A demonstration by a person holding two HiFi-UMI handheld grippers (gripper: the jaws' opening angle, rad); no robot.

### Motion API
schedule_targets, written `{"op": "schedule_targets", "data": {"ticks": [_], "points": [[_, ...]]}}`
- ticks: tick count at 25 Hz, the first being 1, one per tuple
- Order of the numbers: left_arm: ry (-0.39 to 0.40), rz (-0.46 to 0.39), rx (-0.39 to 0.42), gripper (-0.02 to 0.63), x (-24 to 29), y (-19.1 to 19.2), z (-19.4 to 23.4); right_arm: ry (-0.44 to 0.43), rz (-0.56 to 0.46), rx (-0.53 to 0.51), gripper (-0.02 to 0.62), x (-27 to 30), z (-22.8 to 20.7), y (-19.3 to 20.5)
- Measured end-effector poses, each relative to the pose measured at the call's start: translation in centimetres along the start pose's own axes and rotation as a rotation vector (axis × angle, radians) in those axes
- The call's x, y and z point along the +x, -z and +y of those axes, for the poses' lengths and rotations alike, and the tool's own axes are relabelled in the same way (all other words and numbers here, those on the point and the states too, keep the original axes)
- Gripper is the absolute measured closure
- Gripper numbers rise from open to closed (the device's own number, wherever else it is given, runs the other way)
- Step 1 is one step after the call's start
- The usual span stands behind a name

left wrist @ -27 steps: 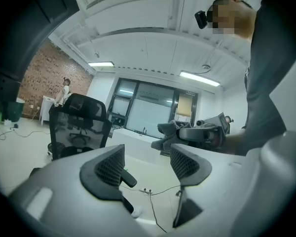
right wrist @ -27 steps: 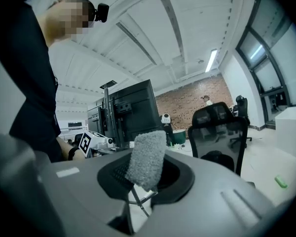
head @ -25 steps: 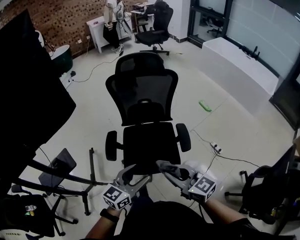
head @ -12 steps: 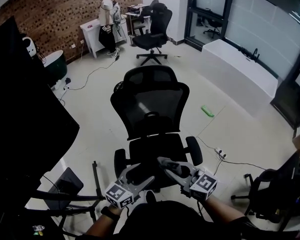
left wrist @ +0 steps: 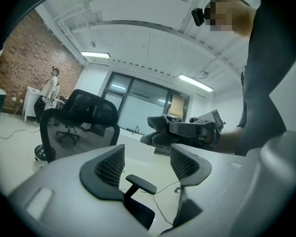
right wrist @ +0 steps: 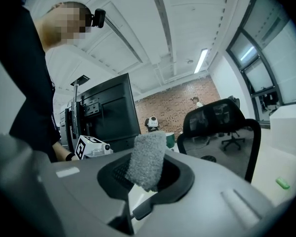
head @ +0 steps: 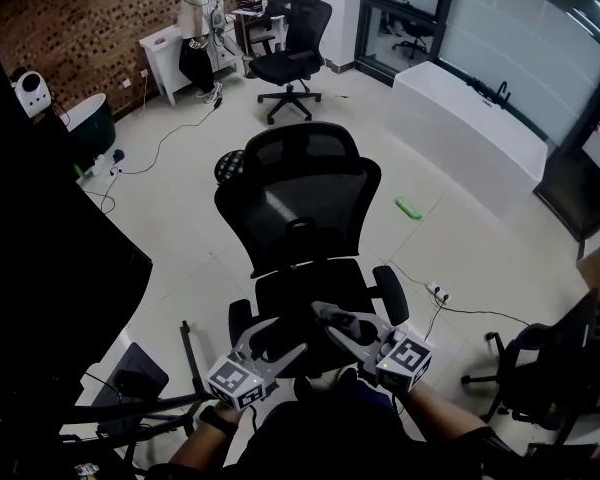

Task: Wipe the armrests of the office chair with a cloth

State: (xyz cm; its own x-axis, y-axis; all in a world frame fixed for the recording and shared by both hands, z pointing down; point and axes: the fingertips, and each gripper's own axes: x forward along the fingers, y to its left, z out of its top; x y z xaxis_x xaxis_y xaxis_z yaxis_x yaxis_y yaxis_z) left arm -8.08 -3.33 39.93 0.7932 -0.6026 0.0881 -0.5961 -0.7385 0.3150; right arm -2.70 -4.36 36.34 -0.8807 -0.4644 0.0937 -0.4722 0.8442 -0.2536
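In the head view a black mesh office chair (head: 300, 203) faces me, with its left armrest (head: 240, 320) and right armrest (head: 391, 294) beside the seat. Both grippers hover over the seat's front edge. My left gripper (head: 278, 340) is open and holds nothing; in the left gripper view one armrest (left wrist: 141, 184) shows between its pads (left wrist: 108, 166). My right gripper (head: 327, 318) is shut on a grey fuzzy cloth (right wrist: 148, 159), which sticks up from the jaws. The cloth (left wrist: 158, 132) also shows in the left gripper view. Neither gripper touches the chair.
A second office chair (head: 290, 63) and a person (head: 192, 28) at a white desk are at the back. A green object (head: 410, 208) and a power strip (head: 435, 293) lie on the floor at the right. A big black screen (head: 40, 268) and a stand (head: 183, 363) are at the left.
The view has moved in toward the chair, so the seat now lies right under both grippers. The grippers keep the same pose; the cloth stays held.
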Motion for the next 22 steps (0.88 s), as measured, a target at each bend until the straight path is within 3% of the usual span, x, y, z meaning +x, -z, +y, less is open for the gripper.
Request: {"op": "schedule_targets", "data": {"ticks": [11, 16, 22], "points": [[-0.027, 0.011, 0.006, 0.295, 1.9, 0.0, 0.7, -0.009, 0.018, -0.003, 0.546, -0.3, -2.6, 0.2], [-0.043, 0.043, -0.001, 0.295, 3.9, 0.8, 1.6, 0.009, 0.047, 0.010, 0.546, -0.4, -6.1, 0.8], [-0.057, 0.083, -0.045, 0.295, 7.7, 2.8, 3.5, 0.018, 0.143, -0.025, 0.546, -1.2, -12.0, 4.3]]}}
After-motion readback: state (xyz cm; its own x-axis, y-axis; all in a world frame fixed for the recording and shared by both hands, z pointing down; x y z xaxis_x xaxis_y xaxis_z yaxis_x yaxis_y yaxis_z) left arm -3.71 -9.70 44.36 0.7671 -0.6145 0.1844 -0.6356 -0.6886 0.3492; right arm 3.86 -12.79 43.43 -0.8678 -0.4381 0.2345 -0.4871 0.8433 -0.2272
